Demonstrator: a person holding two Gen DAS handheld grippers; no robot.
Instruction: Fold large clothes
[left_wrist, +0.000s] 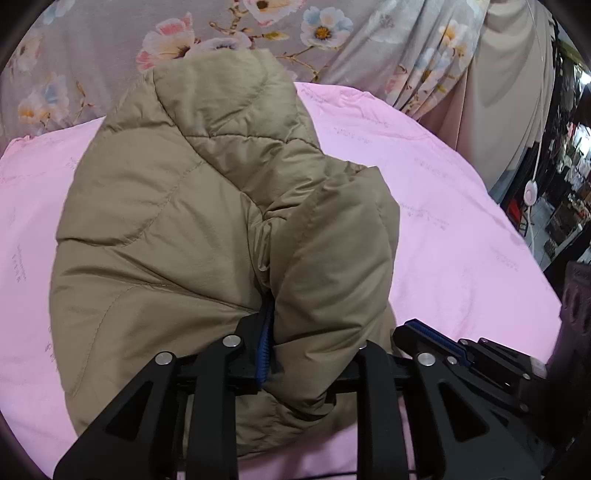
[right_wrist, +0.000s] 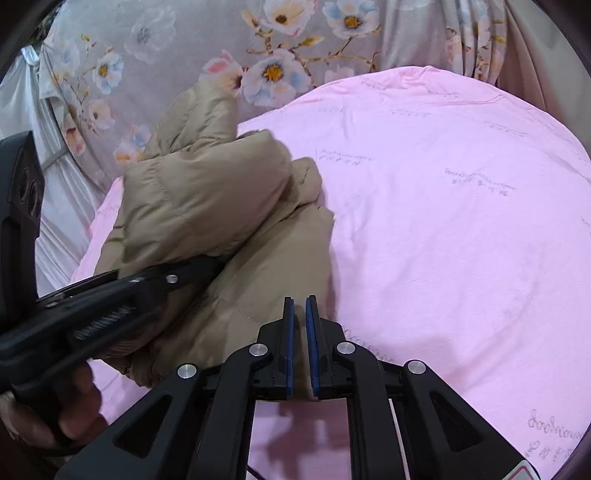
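Jacket (left_wrist: 192, 221): tan quilted puffer, matte fabric with stitched curved seams, lying bunched and partly doubled over itself, spreading ahead of the left claw and to its left; a padded fold is bulging between that claw's fingers.
Jacket position: resting on the pink sheet (left_wrist: 461, 229) of the bed, its far end reaching the floral cloth (left_wrist: 110, 44) beyond the left claw.
Left claw (left_wrist: 325, 343): fingers standing somewhat apart, a thick roll of jacket filling the gap; one blue pad (left_wrist: 264, 339) is lying against the fabric, the other is hidden behind the roll, so whether it is actually pinching I cannot tell.
Right claw (right_wrist: 300, 343): blue pads sitting close together with a narrow slit between them, nothing in it; the jacket hem is lying just ahead and to its left.
Hand (right_wrist: 55, 410): gripping the left claw's handle, showing low to the right claw's left.
Curtain (left_wrist: 491, 92): beige, hanging beyond and to the right of the left claw.
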